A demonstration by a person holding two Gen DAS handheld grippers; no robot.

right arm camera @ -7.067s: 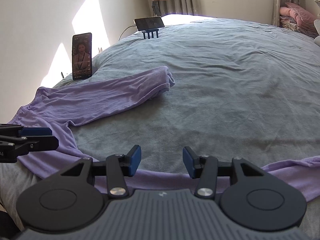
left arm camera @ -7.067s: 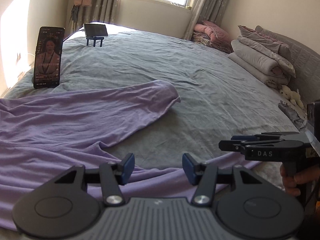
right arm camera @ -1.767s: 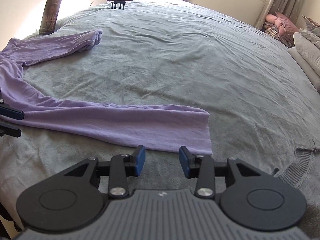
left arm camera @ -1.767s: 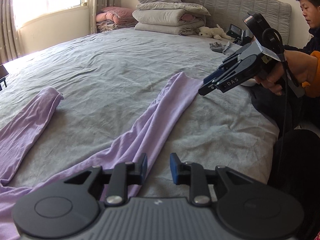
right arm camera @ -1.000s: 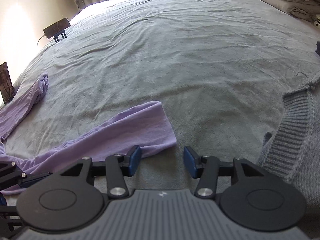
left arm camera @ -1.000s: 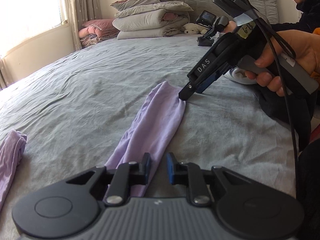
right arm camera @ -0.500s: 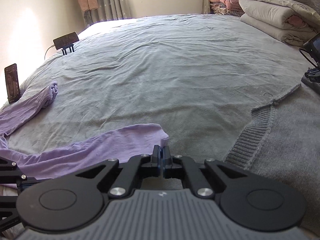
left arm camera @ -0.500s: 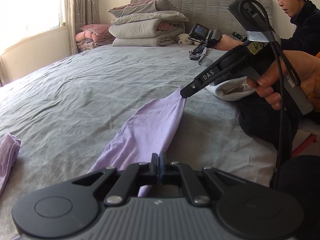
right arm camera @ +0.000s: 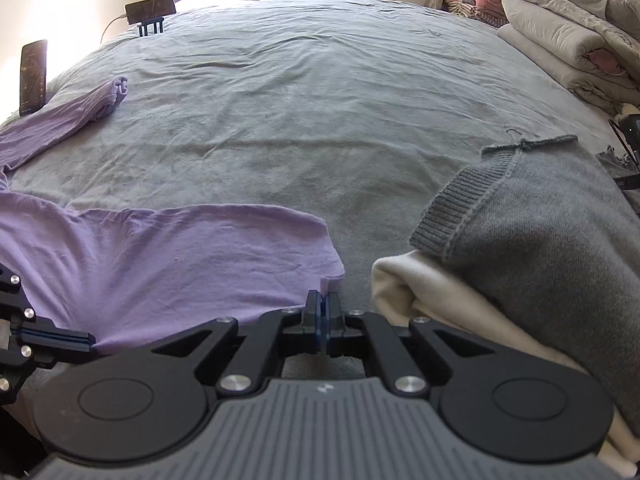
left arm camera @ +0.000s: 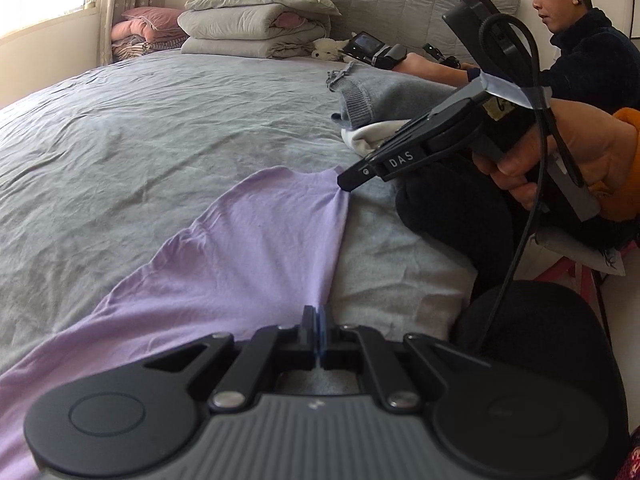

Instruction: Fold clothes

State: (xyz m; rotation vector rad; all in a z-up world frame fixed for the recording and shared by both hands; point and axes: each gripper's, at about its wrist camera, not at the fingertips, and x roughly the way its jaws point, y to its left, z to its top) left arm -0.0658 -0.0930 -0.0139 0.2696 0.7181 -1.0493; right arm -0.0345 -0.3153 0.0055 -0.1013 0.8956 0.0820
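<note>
both tongs are pinching shut on the purple garment [right arm camera: 168, 256] lying on the bed [right arm camera: 320, 100], left tongs [left arm camera: 319, 334] and right tongs [right arm camera: 323, 314] gripping its near edge, probably readying a fold.

The purple garment [right arm camera: 168, 264] runs off the frame at nine o'clock, its body unseen, and its near hem disappears under both gripper housings. The cream fabric [right arm camera: 436, 300] lies mostly buried beneath the grey sweater [right arm camera: 552, 232]. The phone [right arm camera: 33, 76] screen is too small to read.
</note>
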